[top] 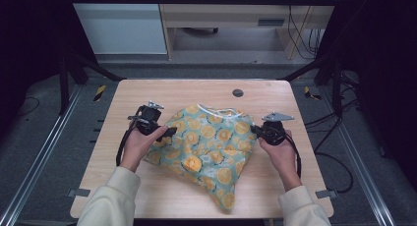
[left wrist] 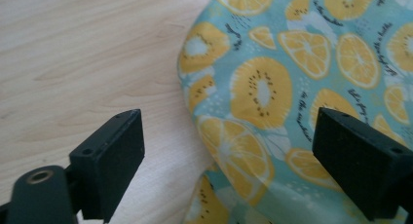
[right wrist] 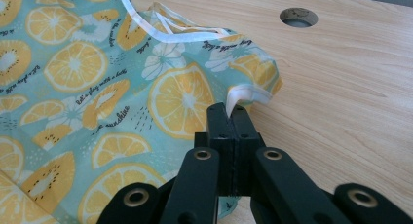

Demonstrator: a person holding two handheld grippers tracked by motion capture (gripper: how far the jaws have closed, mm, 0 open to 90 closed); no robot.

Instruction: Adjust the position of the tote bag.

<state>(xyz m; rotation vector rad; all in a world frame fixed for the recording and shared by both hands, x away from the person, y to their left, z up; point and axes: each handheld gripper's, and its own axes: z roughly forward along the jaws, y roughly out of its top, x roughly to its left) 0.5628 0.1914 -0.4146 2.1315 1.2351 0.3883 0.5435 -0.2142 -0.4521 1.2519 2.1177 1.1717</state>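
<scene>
Fruit-print cloth [top: 209, 147] spread over the centre of the desk [top: 147, 91], teal with orange and kiwi slices, white trim and cord bunched at its upper edge. In the high view, left gripper [top: 164, 132] at the cloth's left edge, left of frame centre, held in the left hand [top: 140, 145]; right gripper [top: 254, 130] at the cloth's right edge, right hand [top: 280, 152] behind it.

Left gripper view: fingers [left wrist: 114, 158] standing wide — one in the lower left of the frame over bare wood, the other in the lower right over the print, with the cloth's rounded edge lying between them but not pressed.

Right gripper view: fingers [right wrist: 217, 121] clamped together at lower centre, pinching the white-trimmed corner of the cloth (a small fold of trim rising just above the tips). Round cable hole [right wrist: 298, 17] in the upper right of that frame, well apart from the cloth.
</scene>
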